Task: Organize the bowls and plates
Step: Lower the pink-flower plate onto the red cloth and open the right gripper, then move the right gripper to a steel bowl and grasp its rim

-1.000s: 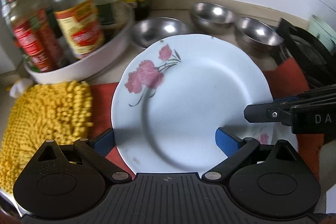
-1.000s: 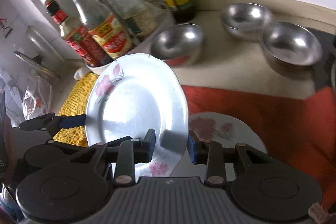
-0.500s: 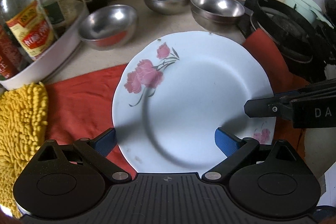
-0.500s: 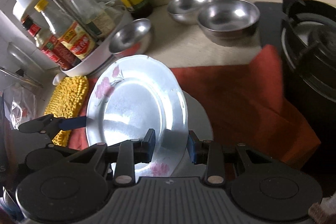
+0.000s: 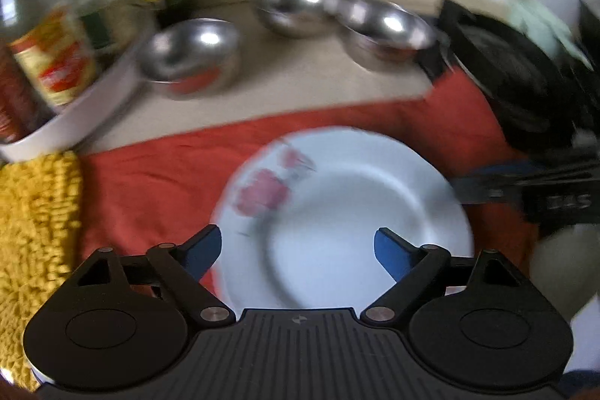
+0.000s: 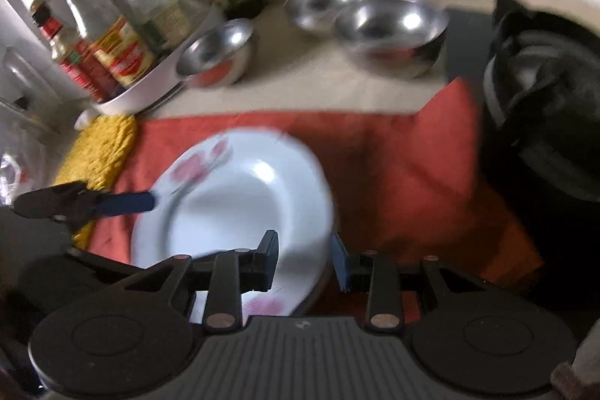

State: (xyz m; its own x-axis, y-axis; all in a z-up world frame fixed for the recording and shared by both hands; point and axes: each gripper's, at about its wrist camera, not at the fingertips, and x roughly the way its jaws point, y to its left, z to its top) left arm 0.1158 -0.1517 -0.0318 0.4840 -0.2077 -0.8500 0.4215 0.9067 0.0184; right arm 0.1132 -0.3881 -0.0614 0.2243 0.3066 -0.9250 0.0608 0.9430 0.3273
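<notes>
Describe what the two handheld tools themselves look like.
Both look alike: the left tool and right tool have matte black bodies with a ribbed centre panel, two round black housings, black linkage arms with silver pivot pins, and blue finger pads. White lettering marks the right tool's side, too blurred to read.

Blurred floral plate [image 5: 348, 212] on red cloth [image 5: 157, 182]

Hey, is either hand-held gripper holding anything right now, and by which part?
The right hand-held gripper straddles the flowered plate at its near rim, fingers slightly apart. The left hand-held gripper is open, holding nothing.
</notes>
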